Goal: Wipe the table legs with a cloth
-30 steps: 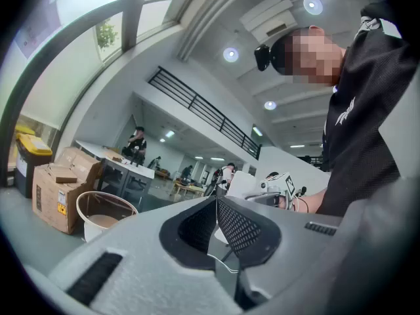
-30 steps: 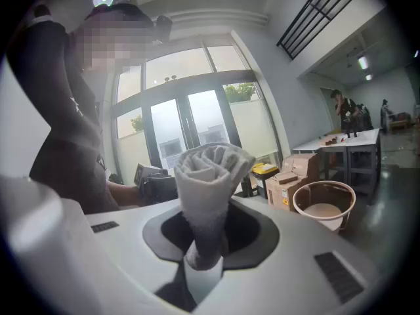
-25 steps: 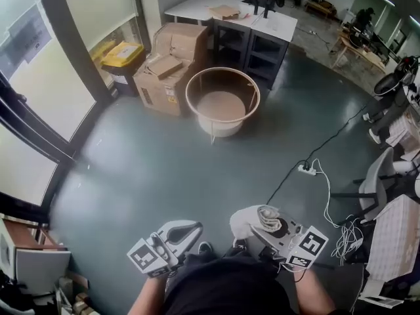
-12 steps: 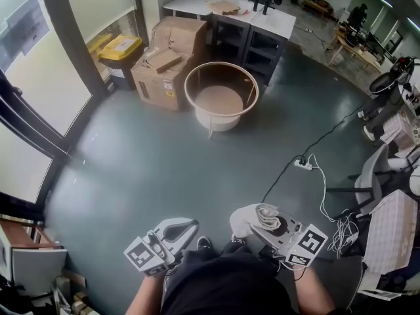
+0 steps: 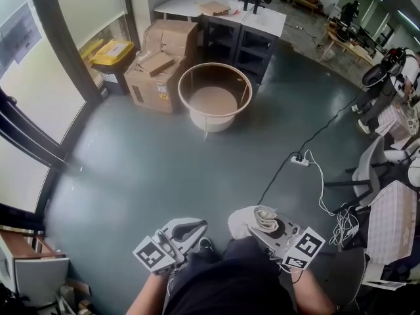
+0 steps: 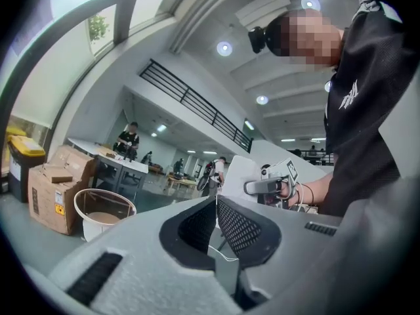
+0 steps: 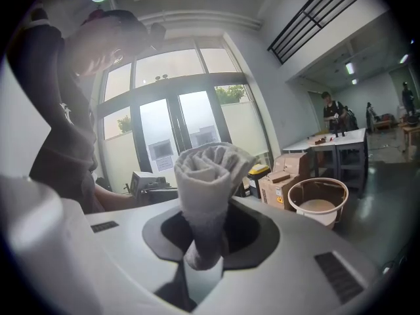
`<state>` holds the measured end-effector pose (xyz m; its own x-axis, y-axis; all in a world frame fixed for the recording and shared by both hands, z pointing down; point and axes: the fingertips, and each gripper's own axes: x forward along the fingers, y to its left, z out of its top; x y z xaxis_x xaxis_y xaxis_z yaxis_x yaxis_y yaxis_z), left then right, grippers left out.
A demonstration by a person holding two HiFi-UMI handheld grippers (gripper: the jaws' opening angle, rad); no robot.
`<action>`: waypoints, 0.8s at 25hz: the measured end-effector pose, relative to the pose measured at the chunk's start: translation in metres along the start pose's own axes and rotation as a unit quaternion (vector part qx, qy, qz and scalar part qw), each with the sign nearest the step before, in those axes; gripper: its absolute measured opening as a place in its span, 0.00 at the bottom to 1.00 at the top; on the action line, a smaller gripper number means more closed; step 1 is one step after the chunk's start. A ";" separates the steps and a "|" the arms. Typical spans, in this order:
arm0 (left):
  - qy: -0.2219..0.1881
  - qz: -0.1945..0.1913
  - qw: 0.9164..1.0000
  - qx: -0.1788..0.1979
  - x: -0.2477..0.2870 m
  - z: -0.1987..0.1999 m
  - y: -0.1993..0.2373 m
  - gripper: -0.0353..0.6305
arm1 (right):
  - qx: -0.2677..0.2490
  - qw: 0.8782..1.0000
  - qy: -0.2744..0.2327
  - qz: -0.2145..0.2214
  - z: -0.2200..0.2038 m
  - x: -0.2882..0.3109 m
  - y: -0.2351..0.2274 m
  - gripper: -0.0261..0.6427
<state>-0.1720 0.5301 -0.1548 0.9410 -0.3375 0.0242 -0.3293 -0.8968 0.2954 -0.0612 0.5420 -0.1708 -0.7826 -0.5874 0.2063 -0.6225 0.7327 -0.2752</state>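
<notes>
A round table with a wooden rim and thin legs stands across the floor, well ahead of me; it also shows in the left gripper view and the right gripper view. My right gripper is held close to my body, shut on a rolled whitish cloth that sticks up between its jaws. My left gripper is beside it at the left, its jaws closed together with nothing in them. Both are far from the table.
Cardboard boxes and a yellow-lidded bin stand left of the table, white desks behind it. A power strip with cables lies on the floor at the right, near chairs. Windows line the left.
The head view has drifted, so the table sits slightly further left in the picture. Both grippers stay near my body, the left one a little to the right; the cloth remains gripped.
</notes>
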 end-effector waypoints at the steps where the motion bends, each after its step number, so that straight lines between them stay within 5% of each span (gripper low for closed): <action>1: 0.004 0.002 1.000 0.004 0.003 0.000 0.000 0.07 | -0.004 1.000 0.003 0.001 0.000 0.001 0.000 0.16; 20: 0.030 0.040 0.999 0.005 0.074 0.020 0.064 0.07 | -0.021 0.998 -0.009 0.063 0.026 0.050 -0.087 0.16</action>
<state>-0.1254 0.4418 -0.1533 0.9144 -0.3911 0.1045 -0.4043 -0.8703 0.2814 -0.0463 0.4399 -0.1607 -0.8550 -0.4949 0.1554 -0.5187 0.8150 -0.2583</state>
